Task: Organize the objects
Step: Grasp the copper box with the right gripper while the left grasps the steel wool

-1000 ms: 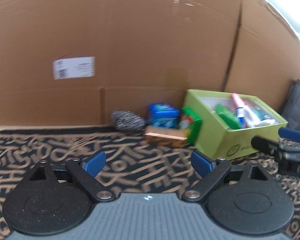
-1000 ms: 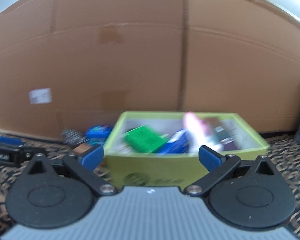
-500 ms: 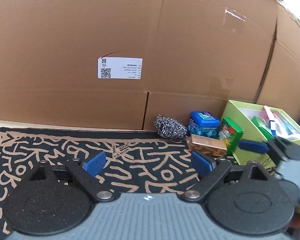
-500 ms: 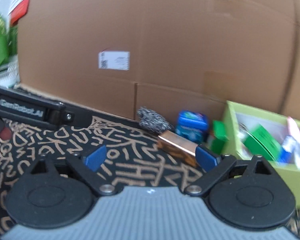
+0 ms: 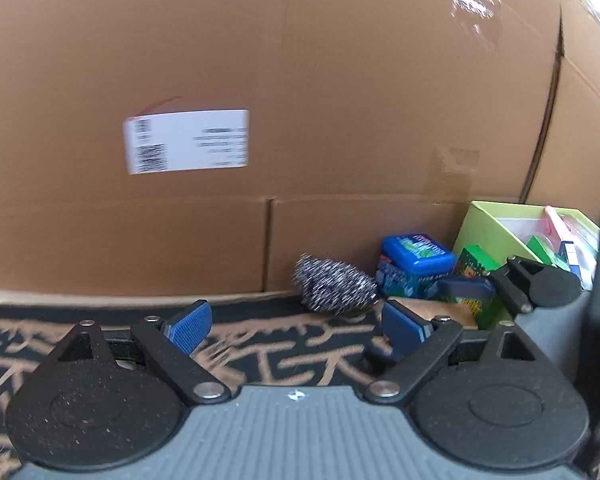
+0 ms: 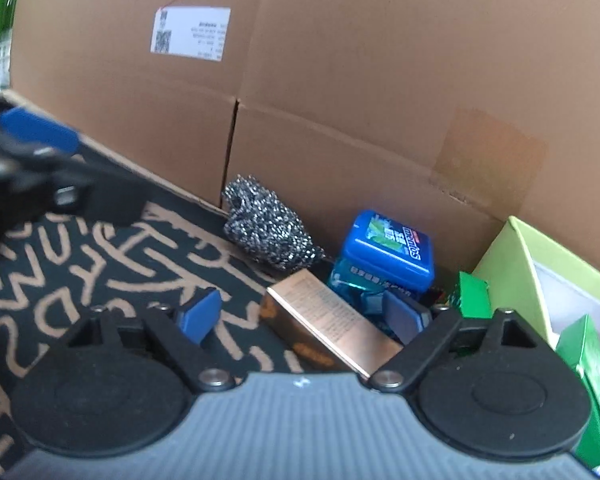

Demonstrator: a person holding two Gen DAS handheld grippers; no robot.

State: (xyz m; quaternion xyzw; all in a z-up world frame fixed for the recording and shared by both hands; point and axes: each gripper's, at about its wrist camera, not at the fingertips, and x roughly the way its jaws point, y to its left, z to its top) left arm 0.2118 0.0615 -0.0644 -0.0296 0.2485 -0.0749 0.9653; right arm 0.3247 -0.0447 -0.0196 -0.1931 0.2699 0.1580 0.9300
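We judge the step in hand to be picking up the copper-coloured box, which lies flat on the patterned mat at lower centre of the right wrist view. The right gripper is over it with its jaws closing; the box sits between the blue pads, which do not yet press on it. To do this well we would line the pads up across the box's narrow sides, since it lies at a slant to them, and go low enough to catch its walls and not its top edge. We should also keep the right-hand pad clear of the blue tub, which stands just behind the box and very near that finger.

The left gripper holds nothing; its jaws stand wide over bare mat at lower centre of the left wrist view, with the steel-wool scourer beyond them, against the cardboard wall.

The lime-green bin at the right edge of the right wrist view is open on top and already holds a green carton; the left wrist view shows pink and blue items in it too, too blurred to name. A small green box stands outside, just beside the bin's wall.
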